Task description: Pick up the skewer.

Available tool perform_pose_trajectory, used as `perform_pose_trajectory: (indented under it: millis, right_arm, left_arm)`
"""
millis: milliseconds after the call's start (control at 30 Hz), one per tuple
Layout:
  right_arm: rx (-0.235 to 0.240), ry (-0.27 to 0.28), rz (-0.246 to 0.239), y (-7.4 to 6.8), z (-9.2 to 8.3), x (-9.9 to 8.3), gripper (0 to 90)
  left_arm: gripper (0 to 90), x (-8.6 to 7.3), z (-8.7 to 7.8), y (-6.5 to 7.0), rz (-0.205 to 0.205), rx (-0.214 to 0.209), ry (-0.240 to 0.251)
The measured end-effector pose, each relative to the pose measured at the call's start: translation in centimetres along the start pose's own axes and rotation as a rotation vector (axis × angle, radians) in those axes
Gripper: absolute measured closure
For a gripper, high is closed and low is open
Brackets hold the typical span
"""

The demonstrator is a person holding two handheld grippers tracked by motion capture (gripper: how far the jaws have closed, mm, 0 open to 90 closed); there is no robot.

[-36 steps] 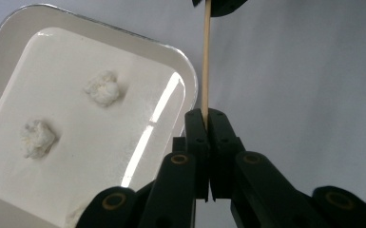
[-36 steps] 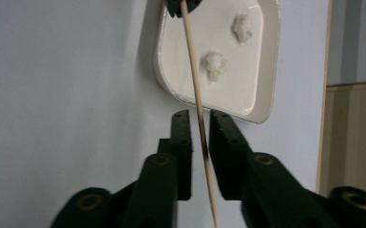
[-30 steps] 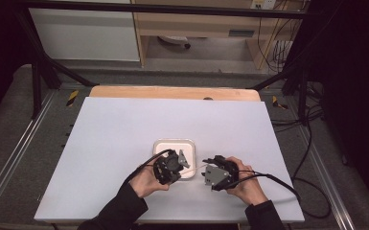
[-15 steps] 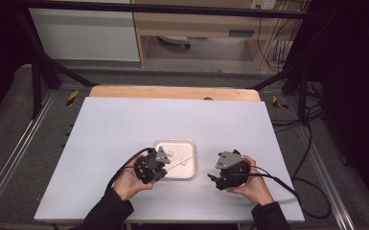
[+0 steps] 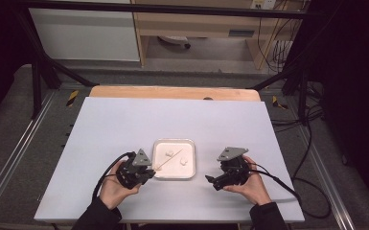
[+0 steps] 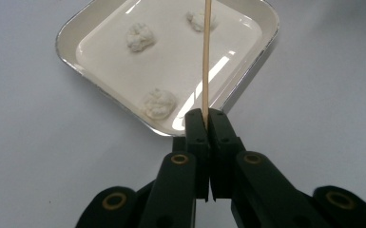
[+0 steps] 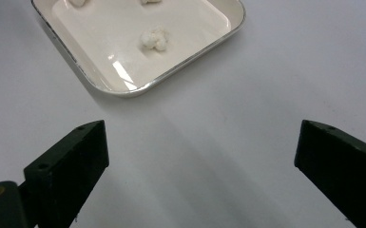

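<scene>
Left gripper [image 5: 146, 173], near the table's [image 5: 100, 124] front edge, just left of the tray [image 5: 159, 175]: jaws pinch the near end of a wooden skewer [image 6: 206, 52], which slants out over the tray. Tray sits centre-front; three white lumps [image 6: 140, 37] lie in it. Right gripper [image 5: 214, 181], just right of the tray: jaws spread wide, have just been opening, nothing between them.

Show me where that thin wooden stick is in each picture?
High view: the stick slants from the left gripper over the tray, low centre.
Left gripper view: upright at centre, pinched between the shut jaws.
Right gripper view: not in it.
Shared landmark: the tray with its white lumps.
</scene>
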State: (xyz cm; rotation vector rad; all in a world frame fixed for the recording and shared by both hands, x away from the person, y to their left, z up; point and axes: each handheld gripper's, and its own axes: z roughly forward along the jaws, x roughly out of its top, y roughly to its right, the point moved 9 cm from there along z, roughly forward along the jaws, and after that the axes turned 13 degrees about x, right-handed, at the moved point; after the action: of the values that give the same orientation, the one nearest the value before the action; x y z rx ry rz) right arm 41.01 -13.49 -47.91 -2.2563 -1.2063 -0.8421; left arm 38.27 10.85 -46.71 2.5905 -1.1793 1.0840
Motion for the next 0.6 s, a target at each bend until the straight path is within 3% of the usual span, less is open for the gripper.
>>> perform_pose_trajectory:
  millis: [367,600]
  right_arm:
    - [0.018,0.062,0.067,0.0,0.3,1.1,0.7]
    - [0.027,0.079,0.064,-0.5,1.3,2.2,0.7]
  left_arm:
    - [88.5,-1.6,-0.7,-1.4,-0.095,0.042,0.067]
    - [88.5,-2.5,-1.4,-1.9,-0.138,0.079,0.111]
